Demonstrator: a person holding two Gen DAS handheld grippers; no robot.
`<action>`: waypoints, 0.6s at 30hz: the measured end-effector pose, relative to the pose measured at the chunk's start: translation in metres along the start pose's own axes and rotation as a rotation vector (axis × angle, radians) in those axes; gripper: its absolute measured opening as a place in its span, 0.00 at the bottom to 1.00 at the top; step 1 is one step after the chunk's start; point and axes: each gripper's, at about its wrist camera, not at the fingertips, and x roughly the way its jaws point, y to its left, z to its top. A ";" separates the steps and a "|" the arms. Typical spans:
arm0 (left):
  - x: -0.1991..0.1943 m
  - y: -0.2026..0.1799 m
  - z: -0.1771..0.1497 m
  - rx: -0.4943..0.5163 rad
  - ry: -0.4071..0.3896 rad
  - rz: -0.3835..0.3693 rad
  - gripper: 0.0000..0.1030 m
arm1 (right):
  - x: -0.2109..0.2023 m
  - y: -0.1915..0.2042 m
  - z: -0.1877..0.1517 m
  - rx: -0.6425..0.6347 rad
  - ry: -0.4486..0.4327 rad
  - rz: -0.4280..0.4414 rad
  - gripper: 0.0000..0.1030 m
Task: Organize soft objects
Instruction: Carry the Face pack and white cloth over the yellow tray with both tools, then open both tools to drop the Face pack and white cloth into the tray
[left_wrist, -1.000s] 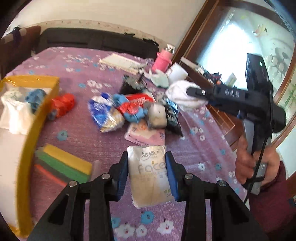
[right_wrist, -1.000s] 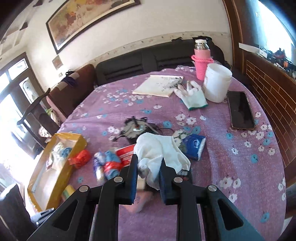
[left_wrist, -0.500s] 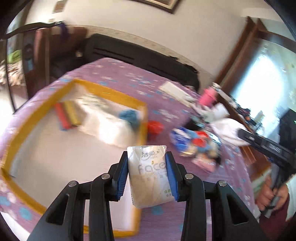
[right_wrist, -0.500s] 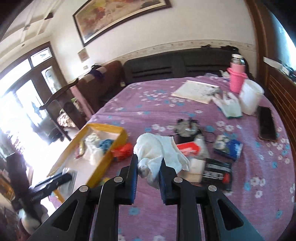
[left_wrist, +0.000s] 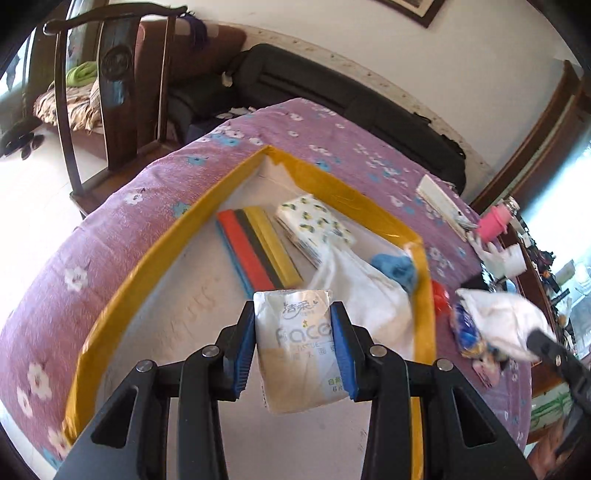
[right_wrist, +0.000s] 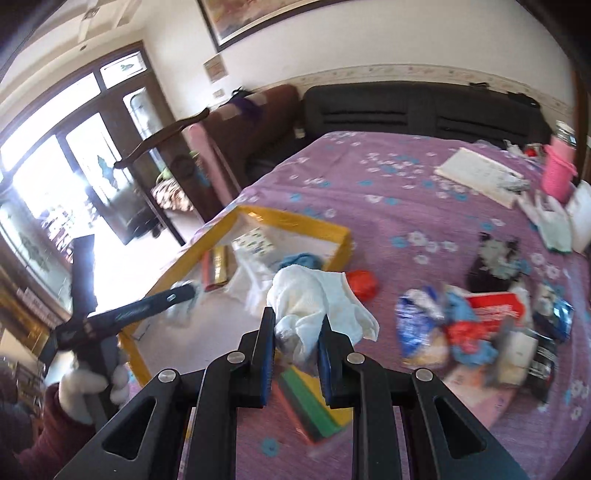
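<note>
text: "Face", "洁柔", "TISSUE" | on: tissue pack (left_wrist: 295, 343) | other print: blurred

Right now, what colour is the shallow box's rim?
Yellow rim, clearest in the left wrist view.

- Our left gripper (left_wrist: 293, 350) has matte black angular fingers with triangular cut-outs, blue ribbed pads on the inner faces, and round silver screws at the joints.
- Our right gripper (right_wrist: 297, 350) is built the same: black fingers, blue pads, silver screw heads.
- From the right wrist view, the left tool shows a long black body with pale lettering.
- Our left hand (right_wrist: 83, 387) wears a white glove and a dark red knitted sleeve (right_wrist: 48, 443).
</note>
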 end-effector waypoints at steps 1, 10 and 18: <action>0.006 0.003 0.005 -0.007 0.015 0.009 0.37 | 0.005 0.006 0.001 -0.008 0.007 0.010 0.21; 0.041 0.020 0.029 -0.075 0.105 0.058 0.54 | 0.056 0.043 0.001 -0.067 0.092 0.074 0.21; 0.007 0.032 0.024 -0.131 0.004 -0.043 0.59 | 0.090 0.066 -0.017 -0.118 0.193 0.112 0.22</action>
